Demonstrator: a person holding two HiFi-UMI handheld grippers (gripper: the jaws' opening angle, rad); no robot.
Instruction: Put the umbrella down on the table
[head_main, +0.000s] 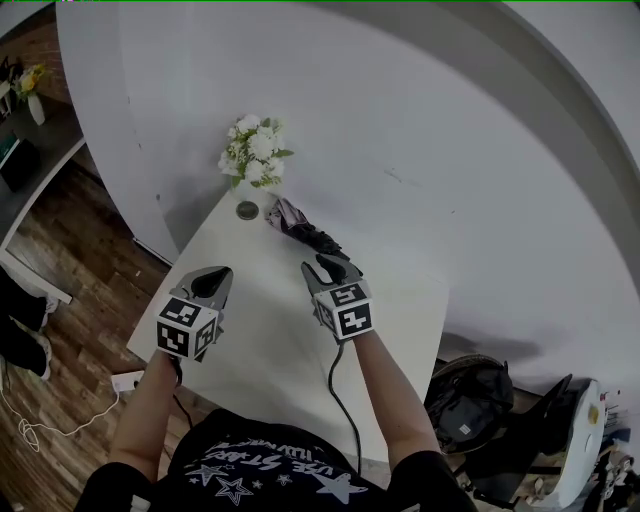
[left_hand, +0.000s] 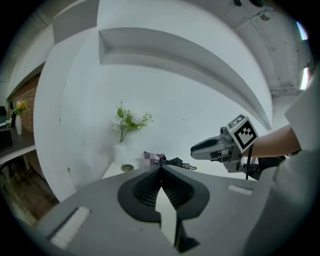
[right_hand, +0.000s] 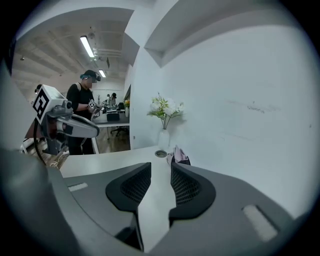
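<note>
The umbrella lies folded on the white tabletop, at its far end close to the wall. One end is pale and patterned, the other dark. A small round dish sits just beside its pale end, and a white vase of white flowers stands behind the dish in the corner.

Neither gripper has hold of the umbrella. The right gripper hangs over the tabletop with its tips pointing toward the dark end. Its own view shows the jaws partly apart with a clear gap between the ribbed pads. Only bare tabletop shows through that gap, and the umbrella lies beyond the tips, not between them.

The left gripper is held over the near left part of the tabletop, well apart from the umbrella. In its own view the jaws meet at the tips, closed on nothing, and the umbrella and vase show past them with the right gripper off to the side.

The person's bare forearms reach in from the bottom of the head view, each hand behind a marker cube. Wooden floor shows to the left of the tabletop. In the right gripper view another person stands far off in the room.
</note>
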